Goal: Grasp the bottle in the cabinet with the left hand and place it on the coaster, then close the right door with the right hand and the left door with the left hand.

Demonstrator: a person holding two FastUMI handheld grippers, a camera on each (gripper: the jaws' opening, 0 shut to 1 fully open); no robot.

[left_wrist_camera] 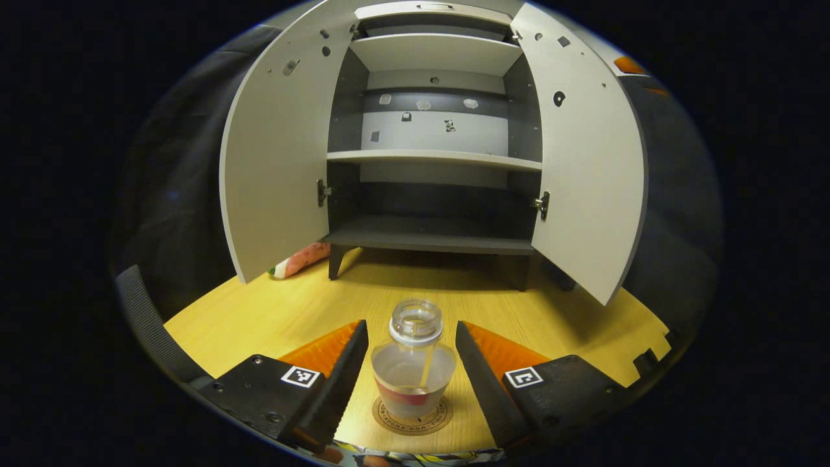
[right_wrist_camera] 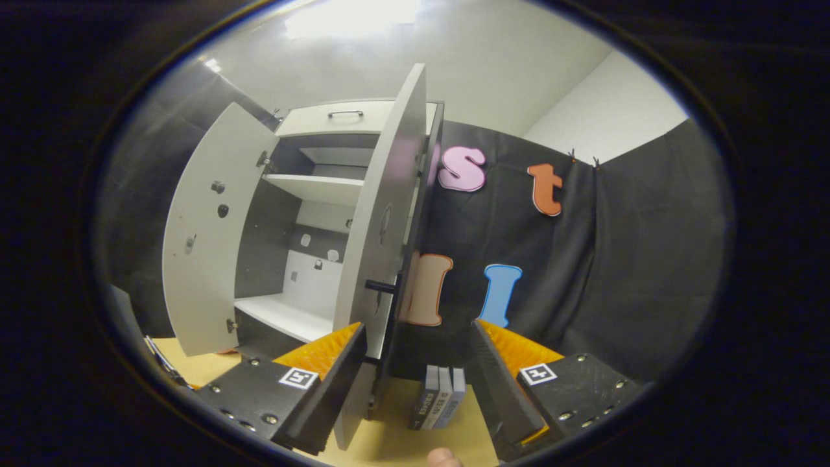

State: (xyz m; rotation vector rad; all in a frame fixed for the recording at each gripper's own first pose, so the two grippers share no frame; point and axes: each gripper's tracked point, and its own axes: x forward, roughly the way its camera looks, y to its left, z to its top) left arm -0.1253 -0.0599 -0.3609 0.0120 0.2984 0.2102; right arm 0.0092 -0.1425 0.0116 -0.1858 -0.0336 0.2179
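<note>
A small clear bottle with an open neck stands upright on the round coaster on the wooden table. My left gripper is open, one finger on each side of the bottle with a narrow gap either way. Behind it the cabinet stands with bare shelves, its left door and right door both swung wide. In the right gripper view my right gripper is open at the outer side of the right door, whose edge and dark handle lie just inside its left finger.
A pink, white and green object lies by the cabinet's left leg. Three upright books stand on the table beyond the right door. A person's fingertip shows at the bottom edge. The table's front edge is notched at the right.
</note>
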